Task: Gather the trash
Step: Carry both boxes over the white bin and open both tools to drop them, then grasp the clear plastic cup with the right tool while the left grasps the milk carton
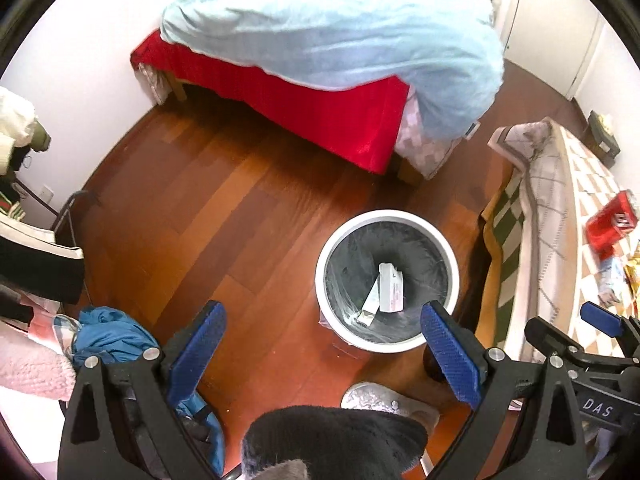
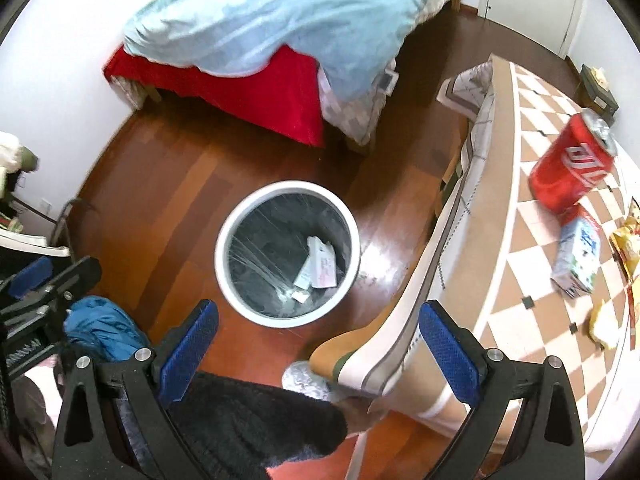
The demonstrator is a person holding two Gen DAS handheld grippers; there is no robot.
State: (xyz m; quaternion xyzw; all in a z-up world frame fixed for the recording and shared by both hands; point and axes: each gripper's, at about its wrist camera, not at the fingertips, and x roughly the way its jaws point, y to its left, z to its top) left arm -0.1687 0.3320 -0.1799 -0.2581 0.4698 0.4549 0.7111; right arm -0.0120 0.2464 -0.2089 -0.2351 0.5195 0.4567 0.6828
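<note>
Both the left gripper (image 1: pixel 322 354) and right gripper (image 2: pixel 318 346) hung wide apart and empty above the bin (image 2: pixel 244 216) (cartons already inside), so the next reach likely called for the can (image 2: pixel 570 168) on the table (image 2: pixel 516 272).

This is a bedroom in a home. A bed (image 1: pixel 320 60) with a light blue duvet (image 2: pixel 280 12) and a red sheet (image 1: pixel 312 116) stands against a white wall, on a dark wooden floor (image 1: pixel 200 208). A white door (image 1: pixel 548 28) is in the far corner. Clothes (image 1: pixel 108 332) lie in a heap at the side. A table with a checked cloth (image 2: pixel 532 184) carries a red can (image 2: pixel 572 164) and snack wrappers (image 2: pixel 628 248), and a small white bin (image 2: pixel 287 258) stands on the floor.
</note>
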